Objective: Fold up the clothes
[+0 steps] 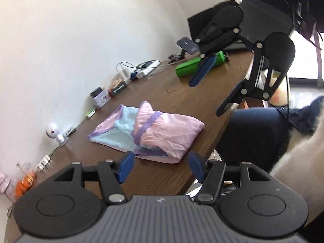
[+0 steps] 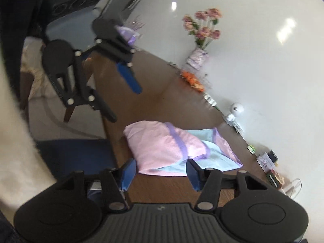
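A pink and light-blue garment with purple trim [image 1: 149, 130] lies folded into a bundle on the brown table [image 1: 172, 85]; it also shows in the right wrist view [image 2: 168, 147]. My left gripper [image 1: 161, 167] is open and empty, raised just short of the garment's near edge. My right gripper [image 2: 160, 173] is open and empty, held above the garment's near edge. Each gripper appears in the other's view, held in the air over the table: the right gripper [image 1: 204, 97] and the left gripper [image 2: 124, 104], both open.
Along the wall stand a small white camera [image 1: 53, 131], boxes, a power strip with cables [image 1: 141, 68], a green case [image 1: 194, 65] and a monitor [image 1: 202, 28]. A flower vase [image 2: 199, 54] and orange items [image 2: 192, 81] sit at the other end. The person's legs are beside the table edge.
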Demonstrator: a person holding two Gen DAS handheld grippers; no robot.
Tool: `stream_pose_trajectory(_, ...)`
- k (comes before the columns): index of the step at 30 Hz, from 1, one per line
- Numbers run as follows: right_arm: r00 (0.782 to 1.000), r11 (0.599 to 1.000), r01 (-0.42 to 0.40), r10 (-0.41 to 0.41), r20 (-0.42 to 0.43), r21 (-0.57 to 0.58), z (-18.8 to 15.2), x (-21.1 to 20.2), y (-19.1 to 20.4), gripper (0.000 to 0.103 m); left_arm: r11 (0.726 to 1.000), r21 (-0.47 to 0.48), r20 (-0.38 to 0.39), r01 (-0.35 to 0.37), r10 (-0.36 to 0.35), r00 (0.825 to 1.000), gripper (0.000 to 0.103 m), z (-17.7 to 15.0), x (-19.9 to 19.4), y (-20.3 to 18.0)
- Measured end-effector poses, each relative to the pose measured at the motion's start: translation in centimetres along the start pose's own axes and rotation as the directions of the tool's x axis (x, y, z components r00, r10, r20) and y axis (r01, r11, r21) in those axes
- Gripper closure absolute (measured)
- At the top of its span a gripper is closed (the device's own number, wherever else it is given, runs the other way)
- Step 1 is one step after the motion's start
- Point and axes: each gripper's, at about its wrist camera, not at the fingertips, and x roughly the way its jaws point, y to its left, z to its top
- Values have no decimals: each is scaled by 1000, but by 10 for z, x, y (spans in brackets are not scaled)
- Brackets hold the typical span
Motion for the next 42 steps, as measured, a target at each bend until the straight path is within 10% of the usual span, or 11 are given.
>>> stream_pose_trajectory(5, 999, 998, -50, 50, 10, -30, 2, 21, 2, 65, 992, -11, 1, 127, -127, 992, 46, 0, 24, 14)
stream_pose_trajectory(15, 990, 990, -140, 140, 12, 33, -6, 44, -26, 73, 950, -134, -16, 283, -288, 958, 85, 4, 52, 62)
stream_pose_trajectory(17, 984, 981, -175, 175, 1, 85, -6, 48, -35, 100, 940, -141, -15, 311, -316, 949, 96, 4, 56, 64)
stream_pose_trajectory(19, 977, 968, -209, 213, -9, 139, -7, 51, -44, 100, 928, -164, -2, 336, -341, 940, 98, 7, 56, 69)
stream_pose_trajectory(29, 950, 886, -312, 287, 123, 342, 4, 64, -183, 101, 831, -404, 184, 383, -336, 924, 99, 45, 85, 192)
stream_pose_trajectory(37, 962, 850, -229, 271, -22, 475, -2, 187, -255, 100, 648, -700, 118, 299, -307, 944, 98, 23, 199, 269)
stream_pose_trajectory(42, 966, 828, -112, 219, -134, 549, -14, 210, -260, 84, 595, -796, -47, 113, -247, 968, 59, -2, 218, 275)
